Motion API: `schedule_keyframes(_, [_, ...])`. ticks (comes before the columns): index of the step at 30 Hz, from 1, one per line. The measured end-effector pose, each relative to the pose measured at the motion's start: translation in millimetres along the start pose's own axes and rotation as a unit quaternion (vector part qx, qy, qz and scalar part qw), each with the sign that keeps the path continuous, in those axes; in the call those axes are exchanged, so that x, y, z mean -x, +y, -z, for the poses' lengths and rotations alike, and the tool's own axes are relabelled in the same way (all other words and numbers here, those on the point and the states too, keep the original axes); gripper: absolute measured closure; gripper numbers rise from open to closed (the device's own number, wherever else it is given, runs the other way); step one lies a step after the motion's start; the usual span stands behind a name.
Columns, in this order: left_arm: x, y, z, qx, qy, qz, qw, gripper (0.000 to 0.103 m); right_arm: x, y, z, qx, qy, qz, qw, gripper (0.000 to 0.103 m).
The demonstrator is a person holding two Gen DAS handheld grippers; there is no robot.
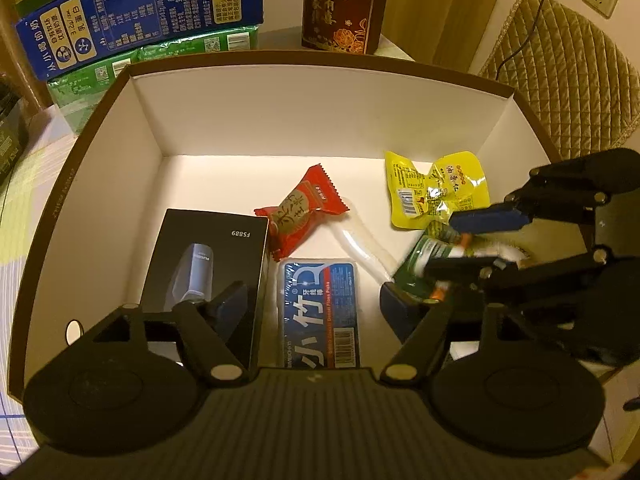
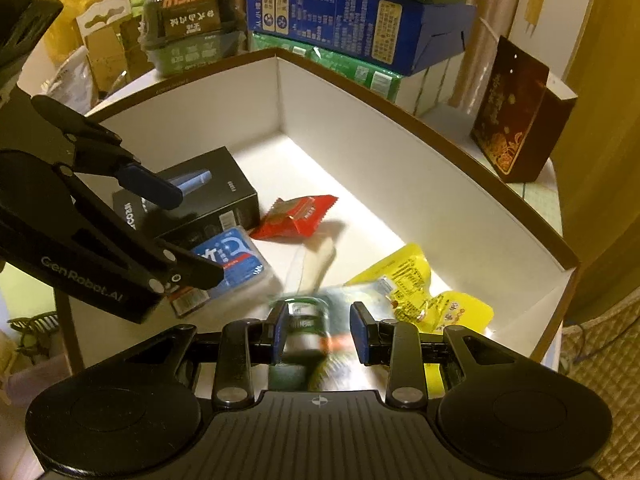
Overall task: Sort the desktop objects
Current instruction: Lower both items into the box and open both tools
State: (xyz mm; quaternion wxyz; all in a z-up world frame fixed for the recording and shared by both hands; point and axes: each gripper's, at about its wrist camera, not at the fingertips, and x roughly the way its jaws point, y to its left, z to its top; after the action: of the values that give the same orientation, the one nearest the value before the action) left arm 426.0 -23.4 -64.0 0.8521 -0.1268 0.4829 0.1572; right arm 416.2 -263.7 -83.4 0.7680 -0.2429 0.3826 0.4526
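Most of the sorting looks done, judging by what already lies in the big white-lined box (image 1: 328, 80). On its floor I see a black carton (image 1: 208, 264), a blue floss pack (image 1: 320, 312), a red snack packet (image 1: 300, 216), a clear plastic sleeve (image 1: 360, 244) and a yellow snack bag (image 1: 432, 188).

My right gripper (image 2: 320, 334) is down inside the box near its right end, just beside the yellow bag. Between its fingers is a green-and-white packet (image 2: 308, 320), badly blurred. The fingers look spread a little wider than the packet, so I judge it is being let go or dropping, though I cannot be sure whether one pad touches it.

My left gripper (image 1: 312, 300) hangs over the left half of the box, wide and holding nothing, with the black carton and floss pack below it.

What remains I cannot tell: the open surface outside the box is barely in view. The stacked cartons (image 1: 136, 8) and dark red gift box (image 1: 344, 4) behind look like background storage rather than things to sort.
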Motion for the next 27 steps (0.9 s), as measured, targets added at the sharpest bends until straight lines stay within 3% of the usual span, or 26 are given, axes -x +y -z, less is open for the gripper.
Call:
schedule_keyframes(1, [1, 1, 0, 0.001, 0.000, 0.000, 1.0000, 0.033, 2, 0, 0, -0.001, -0.002, 0.002, 1.000, 0.063])
schedule_keyframes(2, [2, 1, 1, 0.001, -0.001, -0.001, 1.0000, 0.033, 4, 0, 0, -0.001, -0.002, 0.004, 1.000, 0.048])
schedule_keyframes(4, [5, 2, 1, 0.002, -0.003, -0.002, 1.0000, 0.032, 10, 3, 2, 0.000, -0.011, 0.009, 1.000, 0.035])
schedule_keyframes(8, [11, 3, 3, 0.003, -0.008, -0.003, 1.0000, 0.029, 18, 9, 4, -0.004, -0.014, 0.005, 1.000, 0.024])
schedule_keyframes(17, [28, 5, 11, 0.005, -0.014, -0.013, 0.9998, 0.019, 37, 19, 11, -0.038, -0.016, 0.021, 0.999, 0.004])
schedule_keyframes(27, [58, 12, 18, 0.008, -0.035, -0.039, 0.9986, 0.010, 65, 27, 17, -0.107, -0.038, 0.033, 0.993, 0.002])
